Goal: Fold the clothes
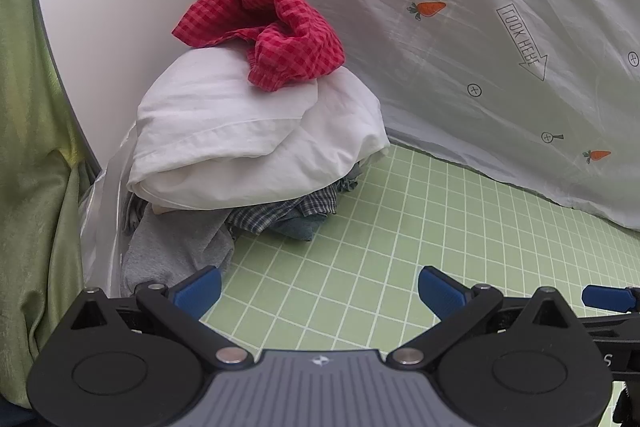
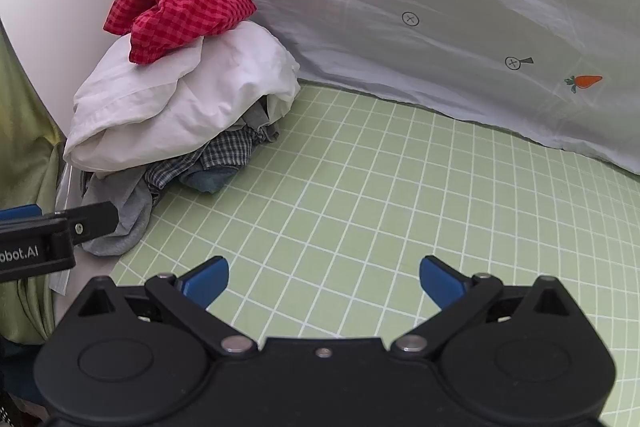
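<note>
In the upper left of my view, a pile of clothes (image 1: pixel 256 147) is sitting on the mat (image 1: pixel 400 247), with a sheet (image 1: pixel 480 27) hanging behind it at right.

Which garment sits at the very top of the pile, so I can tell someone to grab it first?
Look to the back left corner of the green grid mat, where the clothes are heaped. The topmost piece is the red checked garment, resting on the white bundle. It is the only red item there.

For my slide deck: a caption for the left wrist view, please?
Open left gripper faces an unfolded clothes pile topped by red checked cloth.
</note>
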Available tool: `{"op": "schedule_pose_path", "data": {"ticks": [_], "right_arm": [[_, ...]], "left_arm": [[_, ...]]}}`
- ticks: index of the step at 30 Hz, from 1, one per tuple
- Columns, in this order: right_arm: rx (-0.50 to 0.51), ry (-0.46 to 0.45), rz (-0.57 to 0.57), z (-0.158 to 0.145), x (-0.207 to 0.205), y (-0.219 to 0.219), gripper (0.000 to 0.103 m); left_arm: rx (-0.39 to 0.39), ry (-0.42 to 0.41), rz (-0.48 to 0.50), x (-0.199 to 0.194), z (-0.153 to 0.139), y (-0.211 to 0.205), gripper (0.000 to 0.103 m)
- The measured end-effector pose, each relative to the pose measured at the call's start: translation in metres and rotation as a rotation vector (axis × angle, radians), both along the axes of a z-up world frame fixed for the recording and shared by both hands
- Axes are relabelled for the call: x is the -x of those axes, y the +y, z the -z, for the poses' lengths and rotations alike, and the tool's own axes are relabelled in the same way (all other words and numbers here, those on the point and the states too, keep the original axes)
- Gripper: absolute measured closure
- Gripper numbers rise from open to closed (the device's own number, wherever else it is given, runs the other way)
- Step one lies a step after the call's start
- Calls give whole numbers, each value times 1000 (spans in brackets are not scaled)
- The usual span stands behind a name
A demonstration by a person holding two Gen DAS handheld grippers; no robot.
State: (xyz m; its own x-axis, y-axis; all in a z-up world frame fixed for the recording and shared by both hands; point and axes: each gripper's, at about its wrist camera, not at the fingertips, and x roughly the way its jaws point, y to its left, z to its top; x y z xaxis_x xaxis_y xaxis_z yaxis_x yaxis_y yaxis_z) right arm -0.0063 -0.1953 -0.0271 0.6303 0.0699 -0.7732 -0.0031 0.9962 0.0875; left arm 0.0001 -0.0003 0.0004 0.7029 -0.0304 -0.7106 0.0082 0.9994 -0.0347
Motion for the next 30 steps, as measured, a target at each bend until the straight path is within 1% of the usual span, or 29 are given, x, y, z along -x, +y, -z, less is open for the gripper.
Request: {"op": "schedule_pose_path", "data": {"ticks": [30], "right_arm": [[3,8,3,1,3,0,0]], "left_arm": [[0,-6,4,4,-3,0,0]]}}
